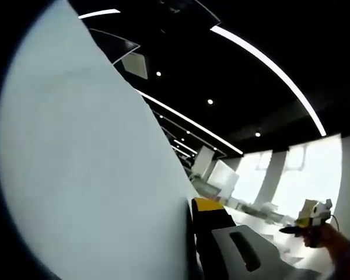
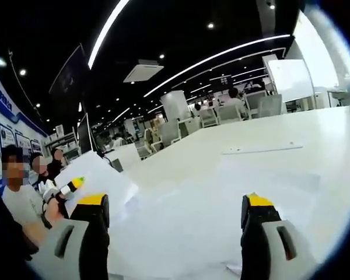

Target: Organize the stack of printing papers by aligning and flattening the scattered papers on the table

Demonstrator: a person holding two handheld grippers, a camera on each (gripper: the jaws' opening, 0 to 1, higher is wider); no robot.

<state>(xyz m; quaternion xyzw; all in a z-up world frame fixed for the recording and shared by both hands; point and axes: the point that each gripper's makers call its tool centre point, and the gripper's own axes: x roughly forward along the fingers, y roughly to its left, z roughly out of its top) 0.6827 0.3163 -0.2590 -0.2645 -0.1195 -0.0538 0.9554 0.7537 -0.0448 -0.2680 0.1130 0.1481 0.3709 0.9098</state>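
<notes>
Table (image 2: pixel 315 146): white, wide, extends ahead of right gripper (image 2: pixel 175 219) jaws. Papers (image 2: pixel 181 227) lie flat on table between and beyond those jaws; single sheet (image 2: pixel 262 149) farther ahead, apart. Right jaws spread wide, nothing between them.

Left gripper (image 1: pixel 193 233): large white sheet (image 1: pixel 87 163) stands upright against inner face of right jaw, covers view left of it. Left jaw hidden; cannot tell whether jaws clamp sheet.

Right of left jaws: hand (image 1: pixel 332 239) holding other gripper (image 1: pixel 312 214).
</notes>
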